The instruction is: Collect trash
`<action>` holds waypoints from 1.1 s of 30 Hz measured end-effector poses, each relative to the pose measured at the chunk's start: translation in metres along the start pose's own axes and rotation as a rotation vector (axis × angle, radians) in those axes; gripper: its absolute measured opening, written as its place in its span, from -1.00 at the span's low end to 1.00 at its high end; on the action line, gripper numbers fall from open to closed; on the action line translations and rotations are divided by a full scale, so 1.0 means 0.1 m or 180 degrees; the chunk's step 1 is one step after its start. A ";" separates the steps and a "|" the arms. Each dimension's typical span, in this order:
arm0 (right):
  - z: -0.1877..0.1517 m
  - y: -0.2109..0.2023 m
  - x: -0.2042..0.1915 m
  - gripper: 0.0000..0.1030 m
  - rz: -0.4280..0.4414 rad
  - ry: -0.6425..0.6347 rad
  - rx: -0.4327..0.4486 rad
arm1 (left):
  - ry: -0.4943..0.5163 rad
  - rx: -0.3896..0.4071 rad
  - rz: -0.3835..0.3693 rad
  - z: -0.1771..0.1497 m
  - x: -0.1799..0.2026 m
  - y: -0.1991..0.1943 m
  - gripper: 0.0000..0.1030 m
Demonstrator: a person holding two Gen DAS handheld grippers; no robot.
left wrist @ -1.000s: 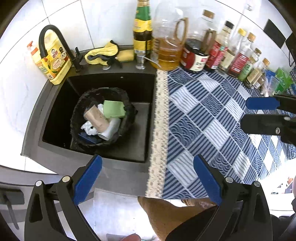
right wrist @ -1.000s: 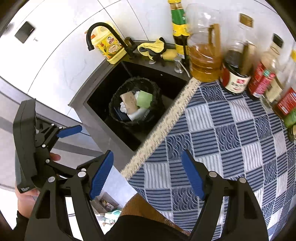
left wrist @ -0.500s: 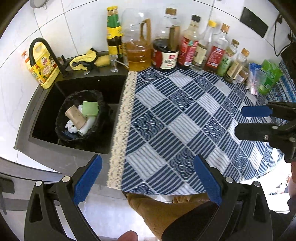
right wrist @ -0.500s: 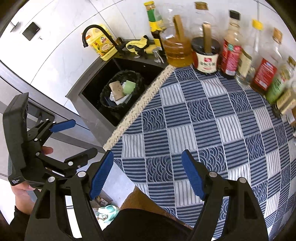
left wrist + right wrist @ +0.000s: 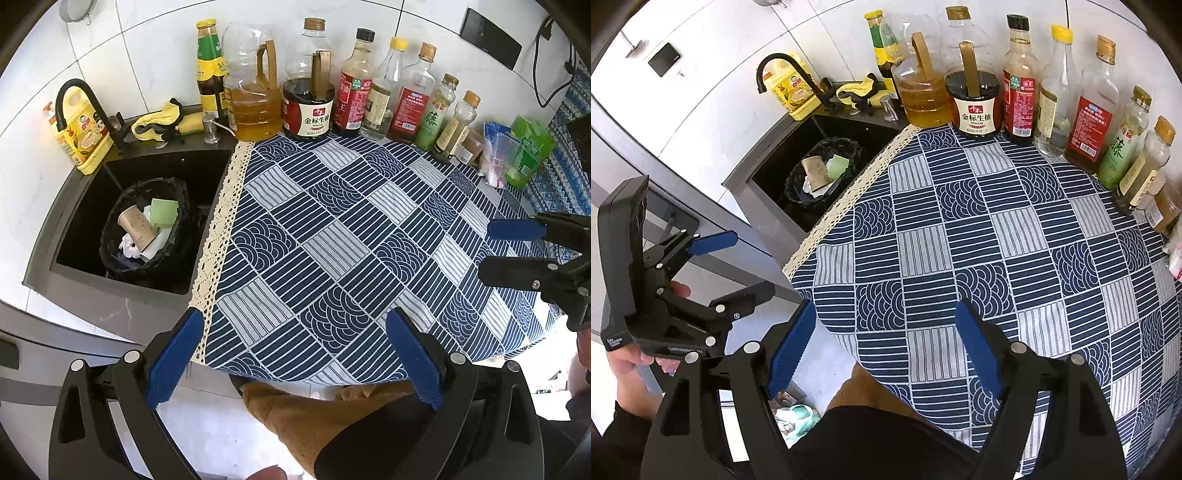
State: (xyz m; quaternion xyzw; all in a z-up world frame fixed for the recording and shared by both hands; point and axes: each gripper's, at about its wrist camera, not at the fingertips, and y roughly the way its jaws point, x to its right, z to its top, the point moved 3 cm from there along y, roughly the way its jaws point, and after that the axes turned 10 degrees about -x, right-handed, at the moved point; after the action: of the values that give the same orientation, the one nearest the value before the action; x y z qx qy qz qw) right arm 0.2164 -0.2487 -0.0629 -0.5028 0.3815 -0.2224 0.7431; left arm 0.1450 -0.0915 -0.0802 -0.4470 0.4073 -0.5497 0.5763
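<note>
A bin lined with a black bag point(image 5: 168, 183) stands in the dark sink point(image 5: 79, 206). It holds a brown cardboard tube point(image 5: 136, 227), a green box point(image 5: 164, 212) and crumpled white paper point(image 5: 129, 249). In the right wrist view the same bin point(image 5: 851, 146) is small and far to the left. My left gripper point(image 5: 293, 354) hangs open and empty over the front edge of the blue checked cloth point(image 5: 351, 240). My right gripper point(image 5: 884, 347) is open and empty above the cloth's front edge. Each shows in the other's view: the right gripper point(image 5: 513, 249) and the left gripper point(image 5: 735, 267).
Several sauce and oil bottles point(image 5: 310, 99) line the tiled back wall. A yellow detergent bottle point(image 5: 81, 140), a black tap point(image 5: 74, 96) and a yellow cloth point(image 5: 162, 120) sit behind the sink. Green packets point(image 5: 528, 151) lie at the far right. A person's leg point(image 5: 314, 417) is below the counter edge.
Both grippers have drawn back and to the right, away from the sink, so the bin sits smaller and further left in both views. Both have stayed open and empty.
</note>
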 end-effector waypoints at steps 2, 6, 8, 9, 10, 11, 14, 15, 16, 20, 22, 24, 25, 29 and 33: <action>-0.02 -0.01 0.00 0.60 0.0003 -0.0021 0.0012 | -0.0018 -0.0009 -0.0029 -0.02 0.01 -0.01 0.87; -0.04 -0.02 -0.02 0.61 0.0048 -0.0057 0.0022 | -0.0043 0.0004 -0.0012 -0.05 0.01 -0.02 0.87; -0.05 -0.02 -0.04 0.61 0.0054 -0.0071 0.0028 | -0.0046 0.0005 -0.0005 -0.07 0.01 -0.03 0.87; -0.05 -0.02 -0.05 0.61 0.0055 -0.0081 0.0026 | -0.0053 0.0010 -0.0004 -0.08 0.01 -0.04 0.87; -0.05 -0.01 -0.05 0.61 0.0060 -0.0076 0.0023 | -0.0059 0.0013 -0.0009 -0.09 0.00 -0.04 0.87; -0.06 -0.01 -0.06 0.61 0.0073 -0.0074 0.0018 | -0.0070 0.0011 -0.0012 -0.10 -0.01 -0.04 0.87; -0.08 0.02 -0.07 0.61 0.0070 -0.0062 0.0005 | -0.0093 0.0007 -0.0020 -0.12 -0.04 -0.04 0.86; -0.08 0.02 -0.08 0.61 0.0064 -0.0065 0.0002 | -0.0098 0.0006 -0.0020 -0.12 -0.05 -0.04 0.87; -0.09 0.02 -0.09 0.61 0.0048 -0.0072 0.0001 | -0.0098 0.0008 -0.0021 -0.13 -0.06 -0.05 0.87; -0.09 0.01 -0.16 0.61 -0.0020 -0.0096 0.0031 | -0.0093 0.0008 -0.0022 -0.13 -0.07 -0.05 0.87; -0.08 -0.01 -0.19 0.61 -0.0038 -0.0110 0.0052 | -0.0094 0.0012 -0.0014 -0.14 -0.07 -0.06 0.87; -0.06 -0.03 -0.22 0.61 -0.0050 -0.0119 0.0071 | -0.0095 0.0017 -0.0014 -0.14 -0.11 -0.08 0.87; -0.06 -0.03 -0.23 0.61 -0.0050 -0.0121 0.0072 | -0.0099 0.0017 -0.0015 -0.14 -0.13 -0.08 0.86; -0.04 -0.04 -0.28 0.61 -0.0061 -0.0111 0.0074 | -0.0098 0.0023 -0.0024 -0.14 -0.20 -0.12 0.87; -0.04 -0.04 -0.31 0.61 -0.0054 -0.0093 0.0065 | -0.0079 0.0032 -0.0038 -0.14 -0.22 -0.14 0.87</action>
State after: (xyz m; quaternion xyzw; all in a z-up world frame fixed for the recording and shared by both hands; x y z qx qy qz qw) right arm 0.1948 -0.2303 -0.0495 -0.5016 0.3641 -0.2253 0.7518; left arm 0.1263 -0.0700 -0.0707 -0.4533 0.3947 -0.5496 0.5802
